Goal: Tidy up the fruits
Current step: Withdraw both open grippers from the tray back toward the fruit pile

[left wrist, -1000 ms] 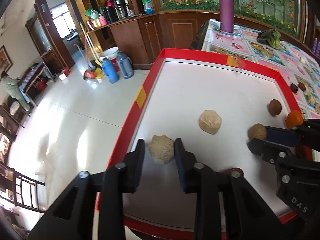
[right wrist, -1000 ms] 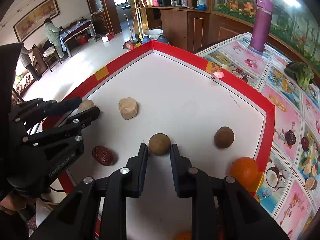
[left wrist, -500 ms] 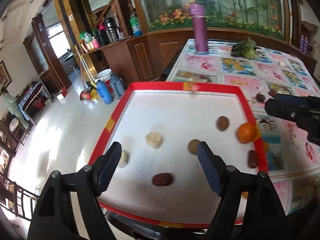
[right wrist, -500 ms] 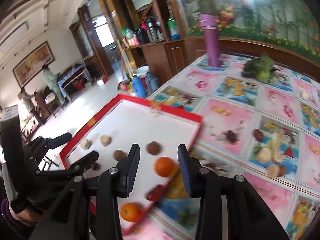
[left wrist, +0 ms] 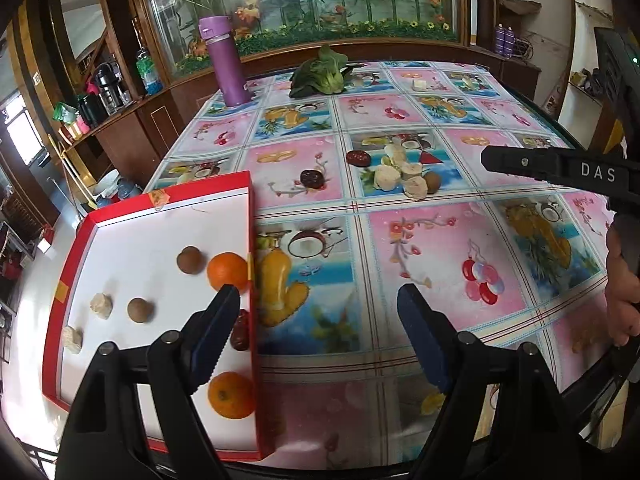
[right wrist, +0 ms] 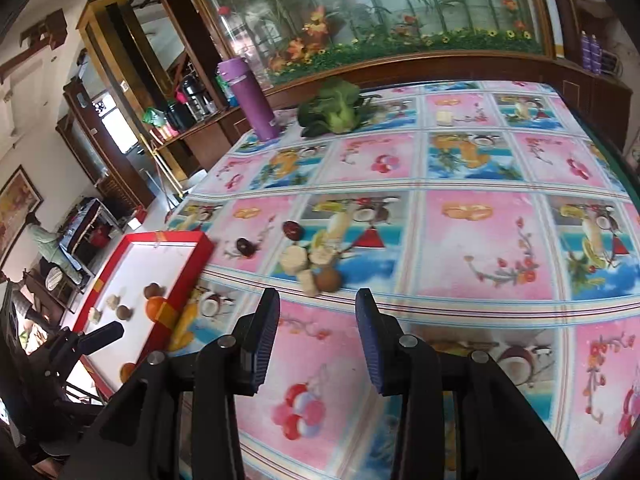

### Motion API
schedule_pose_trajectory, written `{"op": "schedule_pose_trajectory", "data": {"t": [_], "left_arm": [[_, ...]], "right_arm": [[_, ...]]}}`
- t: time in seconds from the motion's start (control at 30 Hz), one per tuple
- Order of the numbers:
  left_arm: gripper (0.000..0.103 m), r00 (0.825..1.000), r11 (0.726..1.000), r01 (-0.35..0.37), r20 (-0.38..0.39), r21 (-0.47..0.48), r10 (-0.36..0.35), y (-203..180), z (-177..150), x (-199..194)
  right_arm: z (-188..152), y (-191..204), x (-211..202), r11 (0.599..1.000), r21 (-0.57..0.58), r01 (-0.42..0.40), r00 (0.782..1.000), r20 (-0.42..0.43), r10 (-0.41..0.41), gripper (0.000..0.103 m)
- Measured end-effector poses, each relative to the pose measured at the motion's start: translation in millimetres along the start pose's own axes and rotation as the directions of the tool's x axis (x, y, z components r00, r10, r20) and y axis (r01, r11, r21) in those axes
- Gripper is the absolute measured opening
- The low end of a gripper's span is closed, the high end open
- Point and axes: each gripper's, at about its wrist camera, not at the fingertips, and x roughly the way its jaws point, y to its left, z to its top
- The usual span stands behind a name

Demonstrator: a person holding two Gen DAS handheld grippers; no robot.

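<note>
Room: a wood-panelled room with a large planted glass tank behind the surface [left wrist: 420,240], which wears a glossy fruit-print cloth.
Red tray: the red tray [left wrist: 250,216] sits at the left end of the surface, white inside, holding 2 oranges [left wrist: 227,271], 2 brown round fruits [left wrist: 190,260], 2 pale rough chunks [left wrist: 101,305] and a dark red date [left wrist: 240,330] against its right wall.
Left hand-held gripper: the left hand-held gripper [left wrist: 316,336] hangs over the tray's right edge, jaws spread wide, nothing between them.
Loose fruit: further right, on the bare cloth, 2 dark dates [right wrist: 292,230], several pale pieces [right wrist: 294,261] and 1 brown fruit [right wrist: 328,279] cluster together, well apart from the tray.
Right hand-held gripper: the right hand-held gripper [right wrist: 316,332] is open at a moderate width, empty, aimed toward that cluster.
Handling: all pieces look light. The brown fruit is probably firm and apt to roll, so grip across its middle; the pale pieces look crumbly, so squeeze gently.
Axis: the brown fruit is round, with no clear long axis; the dates look slightly oval, but their direction is too small to tell.
</note>
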Motion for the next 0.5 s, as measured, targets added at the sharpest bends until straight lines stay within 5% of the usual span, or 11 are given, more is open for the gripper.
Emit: {"op": "schedule_pose_trajectory", "data": {"t": [0.3,0.5], "left_arm": [[0.081,0.997,0.999,-0.002,-0.071,-0.037,-0.001,-4,-1,21],[0.081,0.996,0.999,0.001,-0.085,-0.048,-0.005,-1,3,29]], "right_arm": [[-3,0,53,0.980,-0.168,0.104,0.985,-0.115,-0.125,0.039],[6,7,75,0.973,-0.212,0.090,0.981,-0.149,-0.123,0.038]]}}
